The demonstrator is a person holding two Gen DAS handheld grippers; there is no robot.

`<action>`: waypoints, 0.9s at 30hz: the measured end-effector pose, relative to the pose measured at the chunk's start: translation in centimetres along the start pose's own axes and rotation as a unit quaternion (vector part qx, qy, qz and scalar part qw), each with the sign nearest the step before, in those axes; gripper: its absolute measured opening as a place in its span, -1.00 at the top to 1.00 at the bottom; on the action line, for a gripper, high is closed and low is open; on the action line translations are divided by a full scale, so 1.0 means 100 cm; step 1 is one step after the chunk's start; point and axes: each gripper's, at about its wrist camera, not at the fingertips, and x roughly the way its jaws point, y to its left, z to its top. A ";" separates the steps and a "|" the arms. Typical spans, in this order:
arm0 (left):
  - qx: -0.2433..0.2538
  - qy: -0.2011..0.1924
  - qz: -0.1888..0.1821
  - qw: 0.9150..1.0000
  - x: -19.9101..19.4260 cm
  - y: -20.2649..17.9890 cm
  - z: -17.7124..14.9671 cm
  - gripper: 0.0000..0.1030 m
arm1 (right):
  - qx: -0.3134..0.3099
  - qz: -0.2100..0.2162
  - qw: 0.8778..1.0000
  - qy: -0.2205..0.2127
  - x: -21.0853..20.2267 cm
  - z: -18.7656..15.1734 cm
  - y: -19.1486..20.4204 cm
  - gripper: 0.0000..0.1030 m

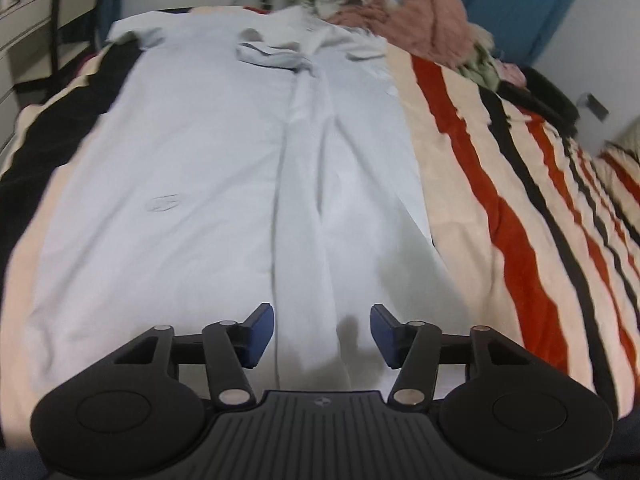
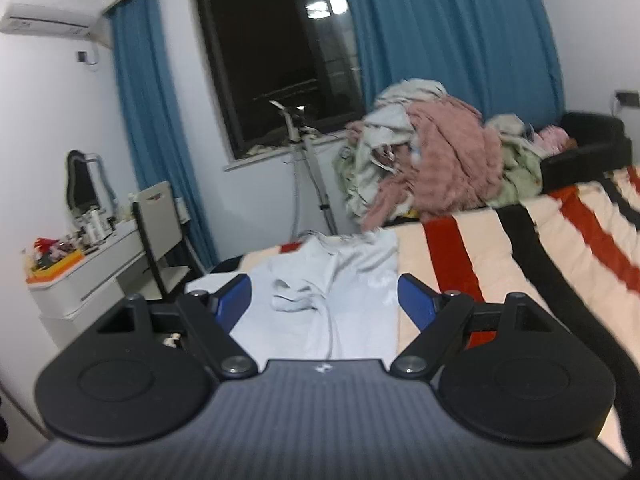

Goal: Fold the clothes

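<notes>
Left gripper [image 1: 322,334] and right gripper [image 2: 324,300] (both spread wide, holding nothing) hover above the pale shirt [image 1: 224,184].

- To the right of the pale blue shirt [image 1: 224,168], the striped blanket [image 1: 500,184] lies bare, giving open passage.
- A heap of clothes [image 2: 432,156] blocks the bed's far end, just beyond the shirt's collar.
- A chair [image 2: 158,232] and a white bench [image 2: 80,276] stand close along the bed's left side.
</notes>
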 end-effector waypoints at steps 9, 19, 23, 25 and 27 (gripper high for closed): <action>0.041 -0.002 0.005 0.999 0.020 0.011 -0.006 0.94 | 0.005 -0.004 1.000 0.005 0.042 -0.056 -0.027 -0.58; 0.019 0.005 0.026 0.999 0.013 0.044 -0.021 0.96 | -0.002 -0.002 1.000 0.019 0.037 -0.071 -0.032 -0.58; 0.038 -0.044 0.012 0.998 -0.013 0.034 -0.011 0.46 | -0.013 -0.003 1.000 0.015 0.032 -0.072 -0.029 -0.58; 0.054 -0.074 0.017 0.996 -0.028 0.028 -0.003 0.10 | -0.015 0.002 1.000 0.010 0.030 -0.072 -0.028 -0.58; 0.078 -0.109 0.026 0.991 -0.043 0.025 0.007 -0.09 | -0.007 0.000 1.000 0.010 0.032 -0.074 -0.030 -0.58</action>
